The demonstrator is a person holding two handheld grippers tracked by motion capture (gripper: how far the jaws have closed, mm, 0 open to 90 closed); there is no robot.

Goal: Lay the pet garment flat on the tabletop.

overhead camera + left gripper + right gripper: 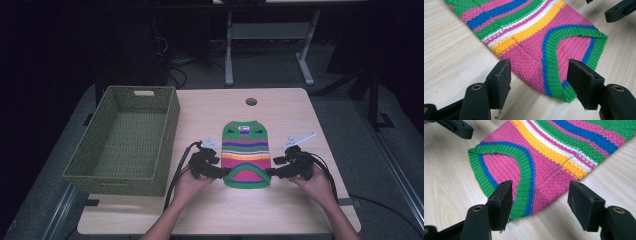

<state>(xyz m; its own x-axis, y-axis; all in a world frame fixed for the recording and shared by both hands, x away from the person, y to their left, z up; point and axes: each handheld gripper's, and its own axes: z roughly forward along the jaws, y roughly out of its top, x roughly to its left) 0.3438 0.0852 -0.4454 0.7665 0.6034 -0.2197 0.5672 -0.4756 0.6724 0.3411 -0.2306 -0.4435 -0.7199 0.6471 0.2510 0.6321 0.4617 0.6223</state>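
A striped knitted sweater (246,155) is laid flat on the desk (295,210), beside a green woven basket (167,125). Its near corners are straddled by the left gripper (539,82) and right gripper (540,203), both held open.

The top part of the striped sweater (534,37) runs off the edge in the left gripper view. The label (244,129) at its neck is too small to read from above. The person's arms are cut off at the bottom of the high view. The far room behind the table (290,107) is too dark to make out.
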